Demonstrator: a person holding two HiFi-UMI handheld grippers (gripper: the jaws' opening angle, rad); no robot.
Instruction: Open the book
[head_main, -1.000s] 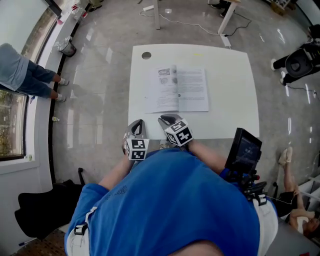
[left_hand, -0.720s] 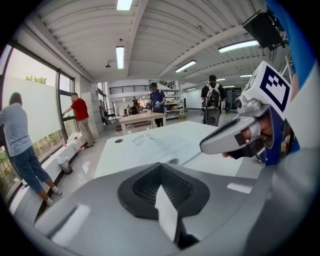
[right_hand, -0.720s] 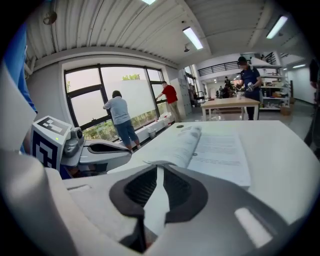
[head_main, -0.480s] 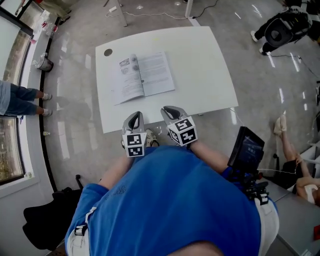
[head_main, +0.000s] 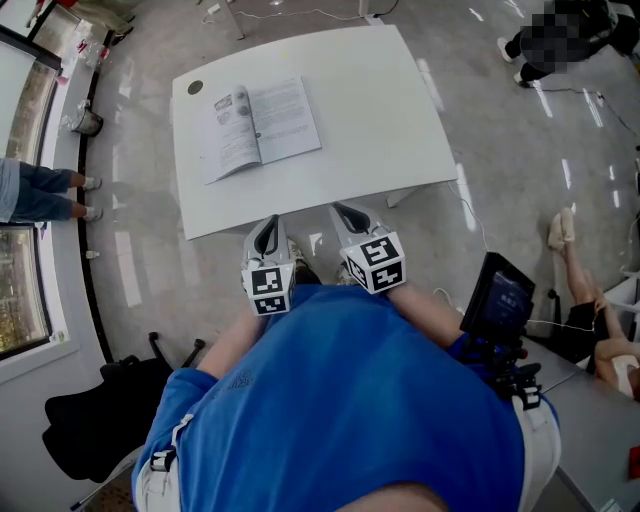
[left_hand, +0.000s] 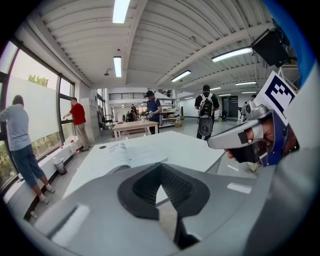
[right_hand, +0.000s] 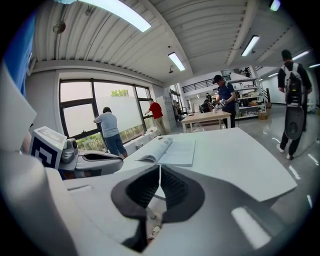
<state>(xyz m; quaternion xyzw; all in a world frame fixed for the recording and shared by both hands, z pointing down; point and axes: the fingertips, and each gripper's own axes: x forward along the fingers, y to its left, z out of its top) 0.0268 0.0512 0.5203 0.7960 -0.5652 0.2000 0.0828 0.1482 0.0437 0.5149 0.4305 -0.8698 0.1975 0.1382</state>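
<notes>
The book (head_main: 262, 125) lies open and flat on the far left part of the white table (head_main: 380, 120). It also shows as the open book (left_hand: 127, 152) in the left gripper view and the open book (right_hand: 170, 150) in the right gripper view. My left gripper (head_main: 267, 232) and right gripper (head_main: 349, 214) are held side by side just short of the table's near edge, well away from the book. Both are shut with nothing between the jaws. The left gripper view catches the right gripper (left_hand: 245, 137) beside it.
A dark tablet-like device (head_main: 497, 300) sits at my right hip. A round cable hole (head_main: 195, 87) marks the table's far left corner. A person (head_main: 30, 190) stands by the window at left. A black bag or chair (head_main: 90, 430) lies behind me. Other people (left_hand: 205, 117) stand farther off.
The table and book have slid away up and left in the head view. Both grippers, earlier over the table's front edge, now hang in front of it. The book stays open.
</notes>
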